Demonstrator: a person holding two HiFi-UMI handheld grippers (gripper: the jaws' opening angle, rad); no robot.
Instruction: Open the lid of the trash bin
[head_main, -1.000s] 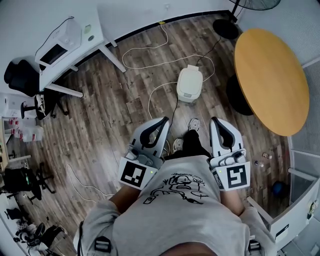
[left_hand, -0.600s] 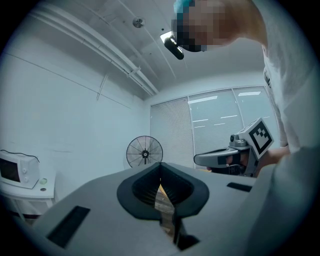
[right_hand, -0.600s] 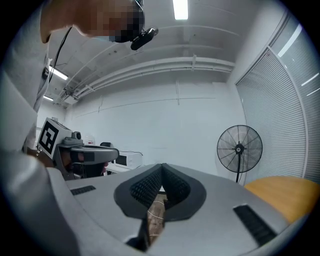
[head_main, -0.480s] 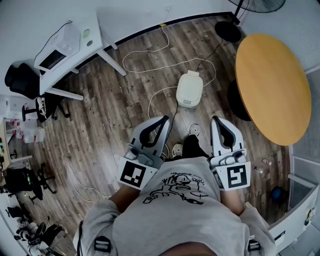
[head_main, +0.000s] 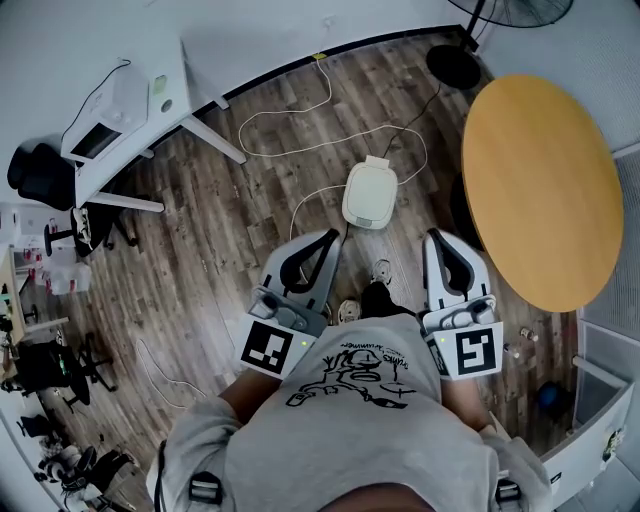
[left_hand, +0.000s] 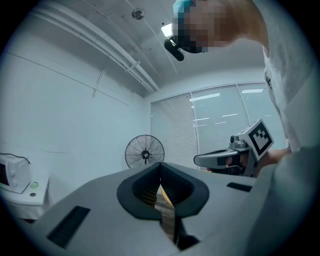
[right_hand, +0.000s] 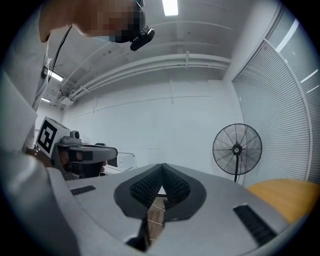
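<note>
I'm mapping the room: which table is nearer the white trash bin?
The round wooden table, just right of the trash bin; the white rectangular desk stands farther off, at the left.

It looked like an office or lab workroom: a wood-plank floor (head_main: 230, 240) under plain white walls, a white worktop (head_main: 175, 85) carrying a boxy white appliance (head_main: 105, 110), black swivel chairs (head_main: 40, 170) along one side and a round wooden table (head_main: 535, 180) on the other. Long ceiling lights (right_hand: 170, 7), bare pipes (left_hand: 107, 47) along the ceiling, full-height window blinds (left_hand: 175, 132), a pedestal fan (right_hand: 237, 148) and white cables (head_main: 300, 135) trailing loose over the floor fitted a workplace rather than a home.
</note>
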